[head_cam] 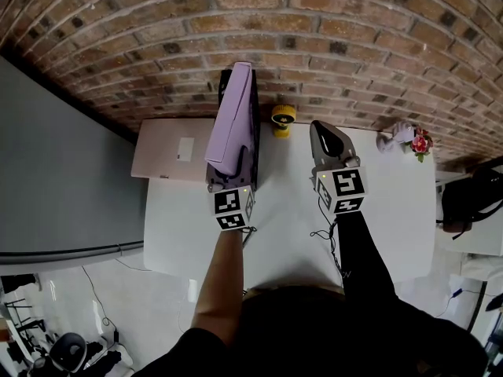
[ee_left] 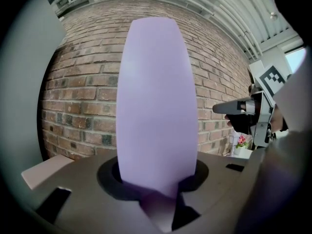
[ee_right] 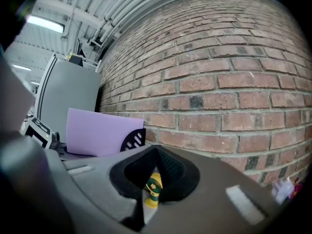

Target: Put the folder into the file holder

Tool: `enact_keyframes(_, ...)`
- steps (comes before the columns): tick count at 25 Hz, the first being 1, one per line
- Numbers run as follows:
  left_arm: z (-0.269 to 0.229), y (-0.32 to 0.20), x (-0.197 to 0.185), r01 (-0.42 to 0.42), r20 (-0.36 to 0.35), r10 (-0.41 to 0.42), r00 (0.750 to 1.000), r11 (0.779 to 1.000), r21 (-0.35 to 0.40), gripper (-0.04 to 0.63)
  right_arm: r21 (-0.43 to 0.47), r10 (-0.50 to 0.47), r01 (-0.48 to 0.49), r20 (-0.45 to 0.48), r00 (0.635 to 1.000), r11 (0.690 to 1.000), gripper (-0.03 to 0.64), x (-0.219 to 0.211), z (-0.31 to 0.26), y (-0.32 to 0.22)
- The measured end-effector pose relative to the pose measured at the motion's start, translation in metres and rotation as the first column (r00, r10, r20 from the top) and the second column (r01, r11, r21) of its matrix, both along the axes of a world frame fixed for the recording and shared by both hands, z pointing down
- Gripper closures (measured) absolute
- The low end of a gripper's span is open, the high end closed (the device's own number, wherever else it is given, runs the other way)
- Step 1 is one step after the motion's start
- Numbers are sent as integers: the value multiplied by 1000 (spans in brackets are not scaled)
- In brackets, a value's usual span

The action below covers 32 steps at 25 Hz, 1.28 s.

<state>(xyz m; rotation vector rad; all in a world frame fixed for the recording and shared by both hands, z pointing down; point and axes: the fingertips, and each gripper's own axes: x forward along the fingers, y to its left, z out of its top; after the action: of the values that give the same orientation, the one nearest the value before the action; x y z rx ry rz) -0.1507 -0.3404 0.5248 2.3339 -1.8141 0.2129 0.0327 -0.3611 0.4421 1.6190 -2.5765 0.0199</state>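
So, folder (head_cam: 233,120): lilac, upright and edge-on, front end at the black file holder (ee_right: 130,139) by the brick wall; can't tell if it's in yet.
Left gripper (head_cam: 229,175): jaws clamped on the folder's lower rear edge.
Right gripper (head_cam: 322,136): jaws closed, empty, above the worktop (head_cam: 283,234).
Handling: likely light, thin, flexy; smooth cover may slip. Pinch near an edge and keep it vertical.
Writing: none legible, only marker squares.

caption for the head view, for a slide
Left tool holds purple folder upright at black file holder by brick wall
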Motion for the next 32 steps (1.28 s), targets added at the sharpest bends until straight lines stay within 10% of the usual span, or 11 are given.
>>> enact_keyframes(32, 34, 15, 1, 20, 99, -7, 995, 991, -132, 378, 34, 9, -9, 8, 1000, 999, 617, -2, -18, 13)
